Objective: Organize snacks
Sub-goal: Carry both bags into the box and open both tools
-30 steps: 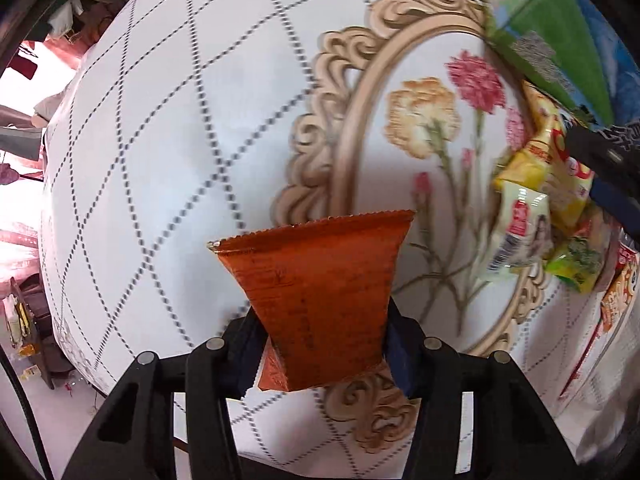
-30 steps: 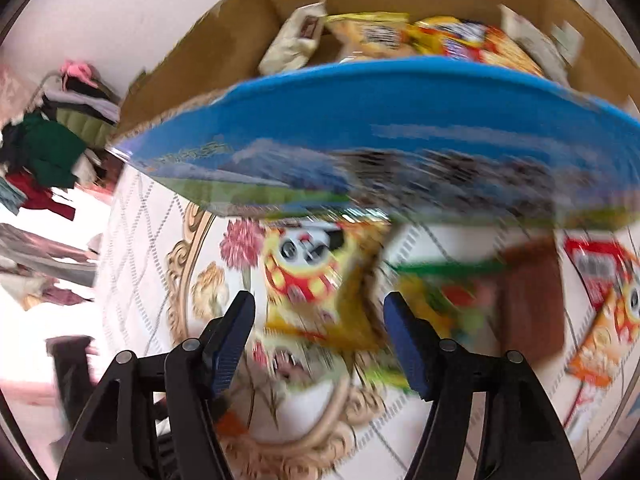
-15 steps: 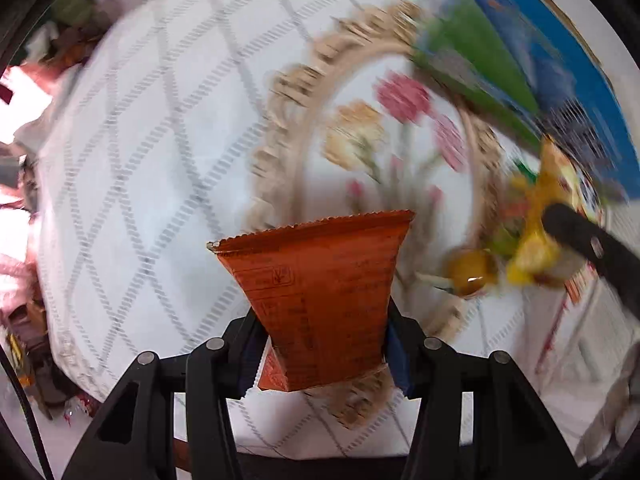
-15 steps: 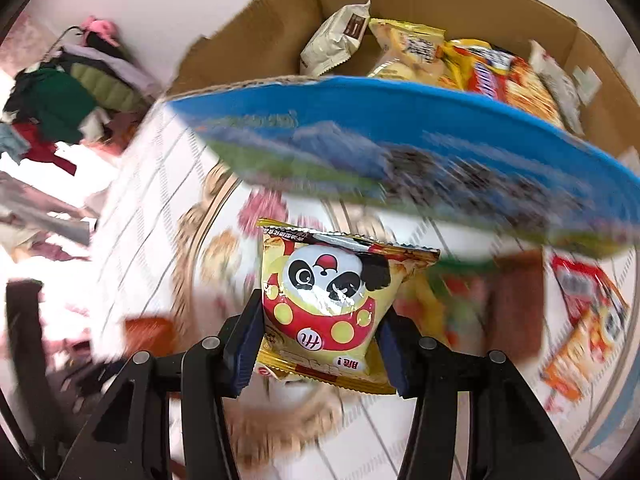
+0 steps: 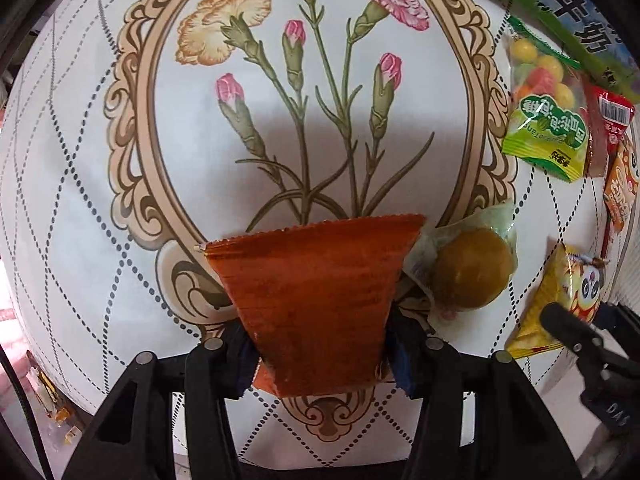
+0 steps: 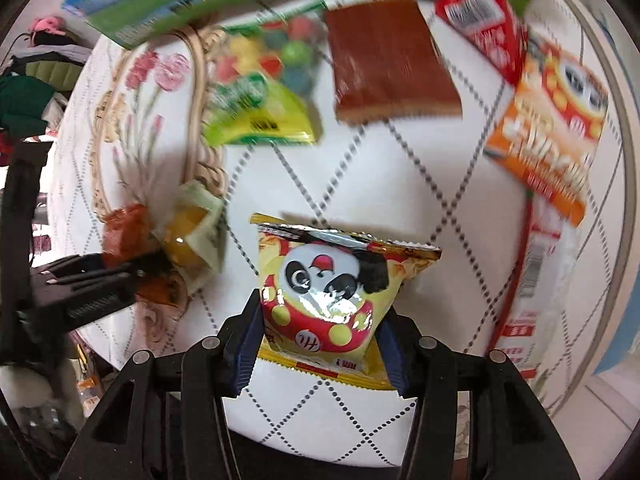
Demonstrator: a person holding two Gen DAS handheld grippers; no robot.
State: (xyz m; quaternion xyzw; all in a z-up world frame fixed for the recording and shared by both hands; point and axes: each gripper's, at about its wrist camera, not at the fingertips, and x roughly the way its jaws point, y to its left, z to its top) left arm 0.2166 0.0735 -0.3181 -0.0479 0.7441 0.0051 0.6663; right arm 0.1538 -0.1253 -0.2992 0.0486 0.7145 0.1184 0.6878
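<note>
The left gripper (image 5: 320,356) clamps an orange-brown snack packet (image 5: 316,304) between its blue pads; its jaws have just opened a little further, yet the packet sits pinched at its lower part, flaring wider toward its crimped far edge. It hangs over the tablecloth (image 5: 80,184), at the near end of the printed oval frame with carnations. Just right of it lies a clear-wrapped round brown pastry (image 5: 472,268), partly tucked behind the packet's right edge.

The right gripper (image 6: 316,344) is closed on a yellow panda snack bag (image 6: 332,292), the pads pressing both its sides; the bag's near edge pokes out below the pads. In the left wrist view this same bag shows at the right edge, half covered by the other tool's black frame.

Farther off on the cloth lie a green candy bag (image 6: 260,104) with coloured balls, a flat brown packet (image 6: 388,64), a red packet (image 6: 484,28) and an orange panda packet (image 6: 548,120). A blue and green carton (image 6: 132,0) is cut off along the far edge. The right wrist view is motion-blurred, so print on these is unreadable. At its left edge the left gripper appears, dark and smeared, with its orange packet and the pastry beside it.
</note>
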